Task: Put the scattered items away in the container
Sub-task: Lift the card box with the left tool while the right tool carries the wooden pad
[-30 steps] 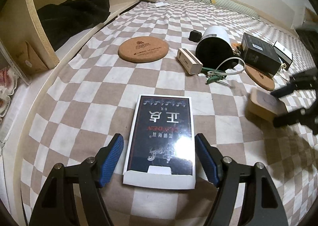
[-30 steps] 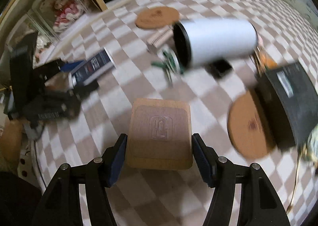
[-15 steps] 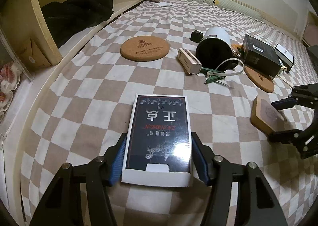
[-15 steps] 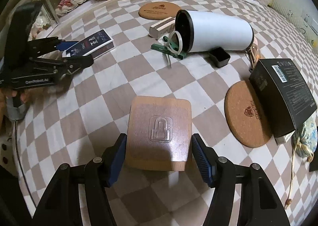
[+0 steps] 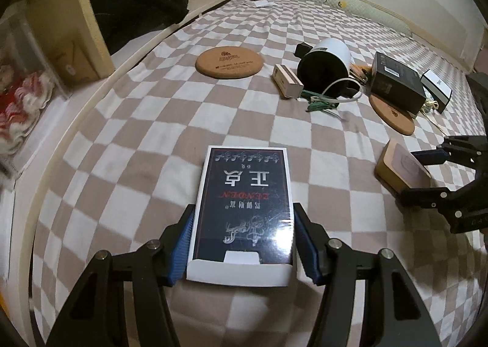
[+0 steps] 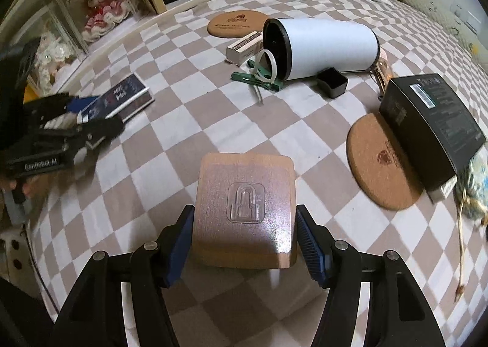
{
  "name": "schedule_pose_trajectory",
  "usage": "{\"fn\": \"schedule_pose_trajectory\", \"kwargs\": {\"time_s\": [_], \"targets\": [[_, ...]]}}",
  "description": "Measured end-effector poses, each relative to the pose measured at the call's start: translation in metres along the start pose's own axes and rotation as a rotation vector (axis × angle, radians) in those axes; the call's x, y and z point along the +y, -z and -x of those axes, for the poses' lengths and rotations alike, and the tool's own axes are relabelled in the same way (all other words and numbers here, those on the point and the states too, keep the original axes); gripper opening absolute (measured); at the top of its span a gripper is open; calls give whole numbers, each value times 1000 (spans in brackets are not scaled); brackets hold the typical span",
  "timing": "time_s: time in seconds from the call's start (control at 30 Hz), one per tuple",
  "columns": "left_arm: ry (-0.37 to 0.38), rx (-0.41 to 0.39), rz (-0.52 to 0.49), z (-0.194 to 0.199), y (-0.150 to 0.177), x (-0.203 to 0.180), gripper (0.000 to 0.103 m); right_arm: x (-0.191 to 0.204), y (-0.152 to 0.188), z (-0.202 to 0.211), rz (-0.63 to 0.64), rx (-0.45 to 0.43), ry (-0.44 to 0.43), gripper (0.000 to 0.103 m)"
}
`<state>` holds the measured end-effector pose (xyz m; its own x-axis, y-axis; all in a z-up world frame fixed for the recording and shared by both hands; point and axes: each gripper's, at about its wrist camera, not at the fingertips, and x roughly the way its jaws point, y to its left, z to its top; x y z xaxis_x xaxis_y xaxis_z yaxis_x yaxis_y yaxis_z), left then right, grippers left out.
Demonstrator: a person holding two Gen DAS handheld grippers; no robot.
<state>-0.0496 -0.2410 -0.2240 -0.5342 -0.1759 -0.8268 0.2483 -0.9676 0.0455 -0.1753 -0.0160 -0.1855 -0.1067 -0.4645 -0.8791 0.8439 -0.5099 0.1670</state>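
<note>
- Checkered bedding (image 5: 189, 121) carries everything; shelving runs along its far-left edge.
- Your left gripper (image 5: 242, 243) has just closed; its pads clamp the dark book (image 5: 244, 194) near the front edge.
- Your right gripper (image 6: 244, 238) clamps the wooden block (image 6: 244, 203).
- Mid-bed, the white cylinder container (image 6: 323, 48) lies on its side.

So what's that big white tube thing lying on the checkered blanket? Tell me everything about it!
The big white cylinder container lies tipped on its side on the brown-and-white checkered blanket. It looks smooth, with a black rim and a dark inside, and its open mouth faces the cameras. A thin white ring and a green clip lie at its mouth. A small black cap lies by its side, and a small pale box lies close by its mouth. Neither gripper touches it.
</note>
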Motion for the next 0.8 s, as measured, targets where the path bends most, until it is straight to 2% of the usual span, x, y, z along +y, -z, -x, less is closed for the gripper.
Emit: {"fn": "schedule_pose_trajectory", "kwargs": {"time_s": [0.3, 0.43, 0.8], "targets": [[47, -64, 16, 31, 5, -21, 60, 39, 18, 2, -91, -88, 27, 64], [71, -95, 6, 49, 5, -31, 60, 52, 23, 12, -112, -125, 76, 64], [133, -181, -45, 117, -19, -64, 60, 87, 24, 42, -176, -253, 179, 64]]}}
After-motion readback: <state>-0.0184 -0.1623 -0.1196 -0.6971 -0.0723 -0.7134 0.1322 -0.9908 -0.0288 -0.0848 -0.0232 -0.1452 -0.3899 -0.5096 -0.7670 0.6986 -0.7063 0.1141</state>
